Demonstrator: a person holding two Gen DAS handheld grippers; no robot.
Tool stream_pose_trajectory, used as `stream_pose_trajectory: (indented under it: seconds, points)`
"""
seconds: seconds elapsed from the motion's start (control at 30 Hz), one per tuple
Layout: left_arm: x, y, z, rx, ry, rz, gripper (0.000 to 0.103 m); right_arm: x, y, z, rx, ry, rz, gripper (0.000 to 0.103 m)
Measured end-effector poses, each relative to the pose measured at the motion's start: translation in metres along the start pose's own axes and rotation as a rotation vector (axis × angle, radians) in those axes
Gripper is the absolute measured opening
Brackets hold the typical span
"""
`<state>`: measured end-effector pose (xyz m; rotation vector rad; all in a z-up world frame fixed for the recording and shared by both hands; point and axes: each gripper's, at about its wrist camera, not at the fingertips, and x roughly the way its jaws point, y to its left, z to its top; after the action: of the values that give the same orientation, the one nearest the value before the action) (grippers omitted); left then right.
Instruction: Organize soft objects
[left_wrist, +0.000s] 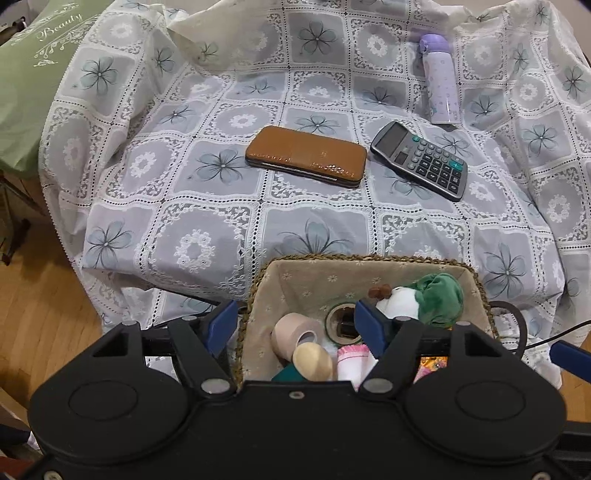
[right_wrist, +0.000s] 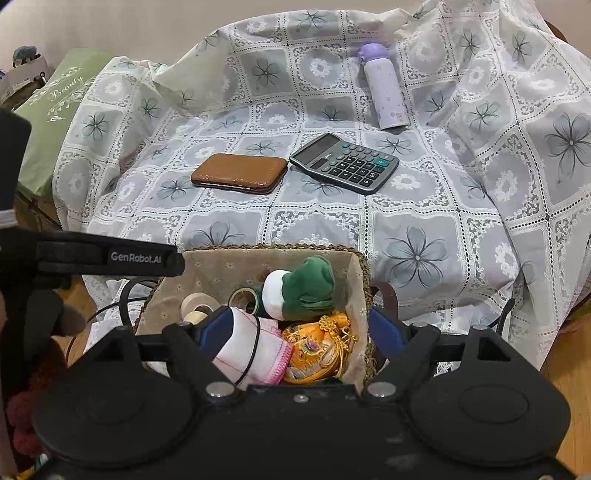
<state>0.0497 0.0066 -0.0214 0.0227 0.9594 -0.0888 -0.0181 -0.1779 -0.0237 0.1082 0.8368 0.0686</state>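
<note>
Basket (right_wrist: 360, 273) half hidden behind both grippers, its near rim and lower contents cut off; inside, green-and-white plush (right_wrist: 301, 288), pink-trimmed white cloth (right_wrist: 255, 350), yellow embroidered pouch (right_wrist: 316, 350), tape rolls (left_wrist: 291, 334). Left gripper (left_wrist: 299, 325) spread wide and empty over the basket; right gripper (right_wrist: 299, 328) likewise wide, gripping nothing. Beyond on the floral cloth (left_wrist: 207, 236): brown wallet (left_wrist: 306, 155), calculator (left_wrist: 419, 160), purple bottle (left_wrist: 439, 79).

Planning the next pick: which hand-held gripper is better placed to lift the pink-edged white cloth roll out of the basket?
Right, probably. The right hand-held gripper is open with the cloth roll lying against its left finger. The left hand-held gripper, also open, straddles the basket's left wall, nearer the tape rolls.
</note>
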Motion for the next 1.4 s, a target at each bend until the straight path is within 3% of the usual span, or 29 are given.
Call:
stream_pose_trajectory:
  seconds: [0.1, 0.97, 1.4]
  points:
    - [-0.002, -0.001, -0.003, 0.008, -0.002, 0.012, 0.081, 0.0, 0.0, 0.0, 0.001, 0.0, -0.003, 0.082]
    - [-0.013, -0.006, -0.033, 0.058, 0.063, 0.001, 0.087, 0.012, -0.009, -0.001, 0.079, 0.064, -0.069, 0.096]
    - [-0.019, -0.005, -0.038, 0.046, 0.064, 0.005, 0.089, 0.017, -0.011, -0.002, 0.099, 0.087, -0.087, 0.099]
